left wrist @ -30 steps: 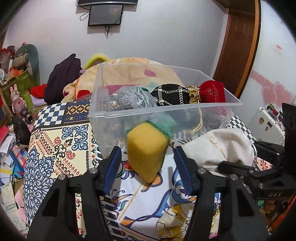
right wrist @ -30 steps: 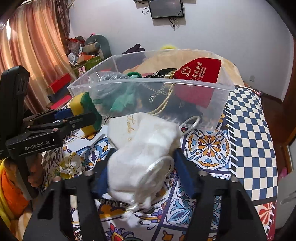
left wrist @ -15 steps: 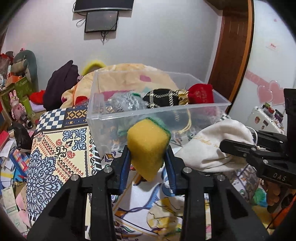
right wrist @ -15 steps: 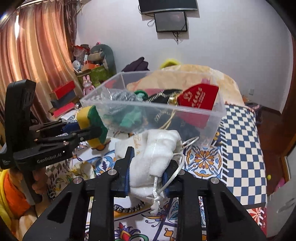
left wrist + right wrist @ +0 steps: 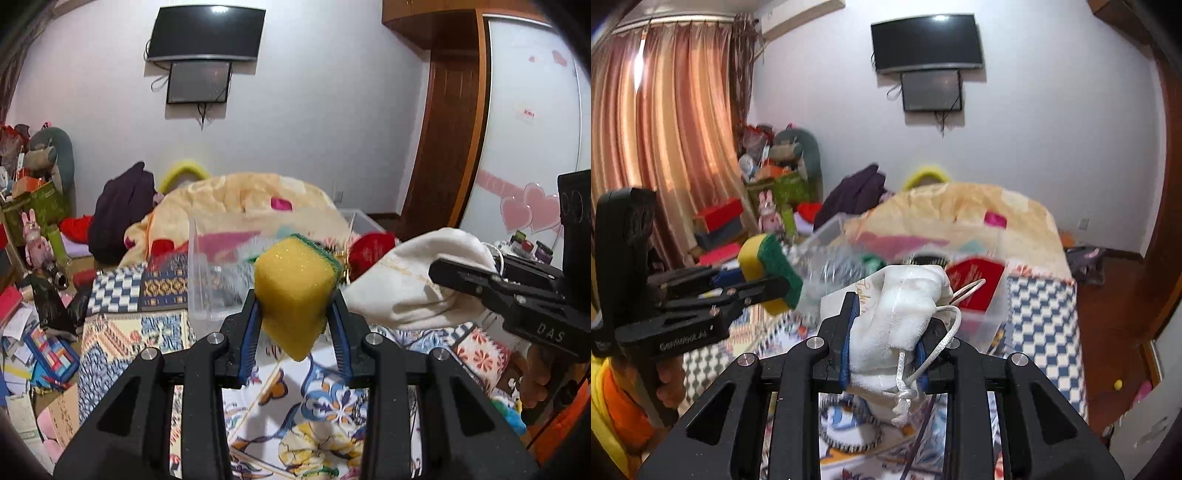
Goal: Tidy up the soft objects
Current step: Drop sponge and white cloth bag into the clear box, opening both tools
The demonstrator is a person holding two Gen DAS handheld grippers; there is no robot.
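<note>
My left gripper [image 5: 295, 317] is shut on a yellow sponge with a green scrub side [image 5: 295, 291] and holds it in the air above the patterned bedspread [image 5: 325, 413]. It also shows in the right wrist view [image 5: 772, 273]. My right gripper [image 5: 886, 343] is shut on a white drawstring pouch [image 5: 901, 317], also lifted; the pouch shows at the right in the left wrist view [image 5: 413, 280]. The clear plastic bin [image 5: 207, 280] stands just beyond both grippers and holds several soft items, including a red pouch [image 5: 979, 280].
A beige blanket heap [image 5: 240, 206] lies behind the bin. A dark jacket [image 5: 122, 214] and a cluttered shelf with toys [image 5: 33, 221] are at the left. A wooden door [image 5: 447, 147] and a white wardrobe are at the right. Papers litter the floor [image 5: 22, 347] on the left.
Both grippers closed, the left on the sponge and the right on the pouch, then lifted them off the bedspread and up to about the bin's rim height.
</note>
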